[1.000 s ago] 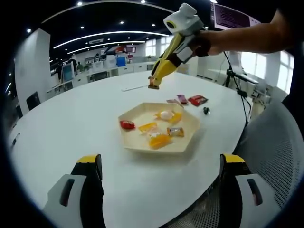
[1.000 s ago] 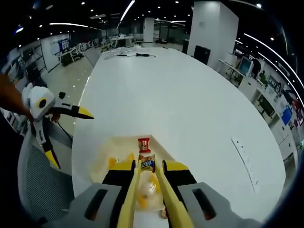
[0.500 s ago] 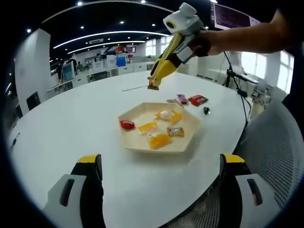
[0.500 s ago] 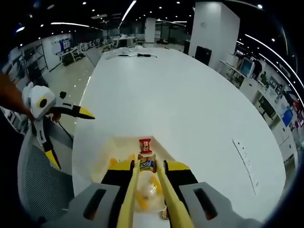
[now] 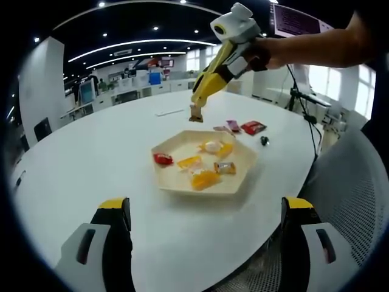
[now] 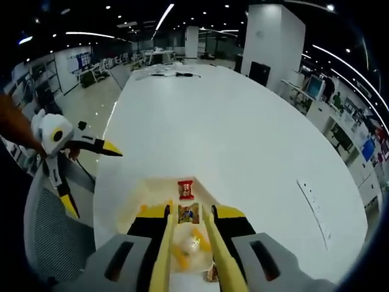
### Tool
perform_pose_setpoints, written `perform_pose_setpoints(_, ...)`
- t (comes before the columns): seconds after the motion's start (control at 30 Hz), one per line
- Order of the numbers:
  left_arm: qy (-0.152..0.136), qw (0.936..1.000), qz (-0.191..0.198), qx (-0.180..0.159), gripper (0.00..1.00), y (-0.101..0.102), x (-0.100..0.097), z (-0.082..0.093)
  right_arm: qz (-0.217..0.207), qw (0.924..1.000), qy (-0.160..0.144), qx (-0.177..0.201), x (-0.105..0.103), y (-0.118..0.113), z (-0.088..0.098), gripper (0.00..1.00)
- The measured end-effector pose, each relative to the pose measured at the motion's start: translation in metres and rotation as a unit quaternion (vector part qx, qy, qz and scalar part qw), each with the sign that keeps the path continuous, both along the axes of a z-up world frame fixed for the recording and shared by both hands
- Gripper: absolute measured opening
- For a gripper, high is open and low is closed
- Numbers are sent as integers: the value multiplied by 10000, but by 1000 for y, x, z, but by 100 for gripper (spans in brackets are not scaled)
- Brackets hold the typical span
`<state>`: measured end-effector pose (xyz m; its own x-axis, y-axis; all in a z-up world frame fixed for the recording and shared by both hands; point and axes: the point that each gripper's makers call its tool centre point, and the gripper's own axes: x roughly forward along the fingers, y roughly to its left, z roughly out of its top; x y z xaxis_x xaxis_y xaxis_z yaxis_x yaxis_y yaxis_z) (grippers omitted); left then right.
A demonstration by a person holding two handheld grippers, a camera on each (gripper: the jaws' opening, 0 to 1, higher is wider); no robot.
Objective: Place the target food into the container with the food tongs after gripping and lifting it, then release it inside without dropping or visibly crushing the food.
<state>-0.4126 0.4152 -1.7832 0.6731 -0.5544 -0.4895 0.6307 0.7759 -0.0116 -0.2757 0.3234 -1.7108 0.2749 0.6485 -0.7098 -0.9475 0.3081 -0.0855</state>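
While left gripper (image 5: 203,210) jaws gape wide, right gripper (image 6: 189,214) jaws pinch brown candy (image 6: 188,213) w/ tongs above tray (image 5: 243,176).

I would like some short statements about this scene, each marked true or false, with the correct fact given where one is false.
1. The right tool holds a small wrapped candy above the tray. True.
2. The tray is round. False: it is six-sided.
3. The left tool grips a red candy. False: its jaws stand wide apart with nothing between them.
4. Some packets, among them a red packet, lie on the white table outside the tray. True.
5. The tray has nothing in it. False: several wrapped sweets lie in it, among them a red wrapped sweet and an orange one.
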Motion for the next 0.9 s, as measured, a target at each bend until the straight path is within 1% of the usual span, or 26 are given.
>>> perform_pose_setpoints(0.27,-1,10000,-6,9,99,0,0,0,-7,10000,-31,-2,1,-4,2,27)
perform_pose_setpoints(0.43,11,10000,-8,9,99,0,0,-1,-42,10000,-55,14,4,-11,5,27)
perform_pose_setpoints(0.63,17,10000,-3,4,99,0,0,-1,-87,9999,-123,-3,7,-25,7,28)
perform_pose_setpoints(0.9,-4,10000,10,-12,99,0,1,0,-211,9997,-151,-18,8,-54,11,28)
